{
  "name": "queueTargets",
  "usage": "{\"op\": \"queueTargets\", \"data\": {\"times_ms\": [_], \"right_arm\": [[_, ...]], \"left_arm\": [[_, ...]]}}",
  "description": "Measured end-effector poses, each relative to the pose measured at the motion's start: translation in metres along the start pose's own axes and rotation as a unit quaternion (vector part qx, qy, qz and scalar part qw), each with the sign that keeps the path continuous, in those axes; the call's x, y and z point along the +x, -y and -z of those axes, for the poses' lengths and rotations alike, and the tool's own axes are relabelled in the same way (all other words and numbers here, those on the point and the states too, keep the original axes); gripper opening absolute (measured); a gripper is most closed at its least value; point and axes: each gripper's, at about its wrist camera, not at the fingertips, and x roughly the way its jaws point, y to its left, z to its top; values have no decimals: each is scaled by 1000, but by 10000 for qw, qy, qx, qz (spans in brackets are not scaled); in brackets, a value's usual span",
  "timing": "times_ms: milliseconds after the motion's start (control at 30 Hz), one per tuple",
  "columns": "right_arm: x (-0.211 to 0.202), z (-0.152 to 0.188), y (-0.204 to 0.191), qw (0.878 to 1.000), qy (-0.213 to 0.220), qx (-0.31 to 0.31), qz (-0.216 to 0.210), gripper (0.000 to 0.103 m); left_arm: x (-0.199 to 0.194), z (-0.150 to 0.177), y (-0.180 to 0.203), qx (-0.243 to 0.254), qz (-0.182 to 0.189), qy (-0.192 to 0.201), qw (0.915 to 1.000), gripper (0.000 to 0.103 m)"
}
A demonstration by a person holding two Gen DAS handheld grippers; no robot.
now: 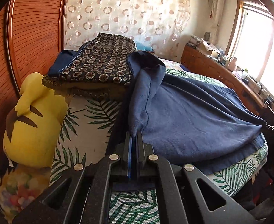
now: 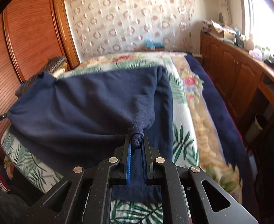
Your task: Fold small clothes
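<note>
Navy garment [image 1: 192, 115] stretched over the bed [image 2: 181, 138].
My left gripper [image 1: 135, 136] and right gripper [image 2: 137, 140] each pinch a bunched corner.

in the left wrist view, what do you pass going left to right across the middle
wooden wardrobe → yellow plush toy → stack of folded clothes → navy garment pinched in the left hand-held gripper → wooden cabinet → window

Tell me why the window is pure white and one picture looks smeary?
Left wrist view: sunlight overexposes the window, washing out its panes, while the navy garment stays crisp. Right wrist view: motion blur smears the floral bedspread and curtain. Both views: the fisheye lens bends straight edges and darkens the corners.
</note>
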Motion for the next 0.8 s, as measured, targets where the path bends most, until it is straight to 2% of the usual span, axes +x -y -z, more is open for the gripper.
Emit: {"op": "queueTargets", "data": {"times_ms": [200,467,667,733,767,800], "right_arm": [[12,-6,-3,9999,-122,-25,46,9],[-14,-15,-9,9997,199,-33,-125,9],[2,-1,-10,9998,-150,-129,58,9],[0,-2,-11,9998,-148,-85,70,9],[0,-2,-12,9998,-152,-71,57,16],[0,-3,-12,9998,-151,-75,76,18]], "left_arm": [[2,6,2,92,-146,-40,9998,4],[0,3,-1,24,-125,7,9999,4],[-4,3,1,9,-38,30,10000,5],[-7,1,2,39,-65,75,9999,13],[-10,0,2,54,-72,119,9999,26],[-12,-1,3,58,-56,161,9998,41]]}}
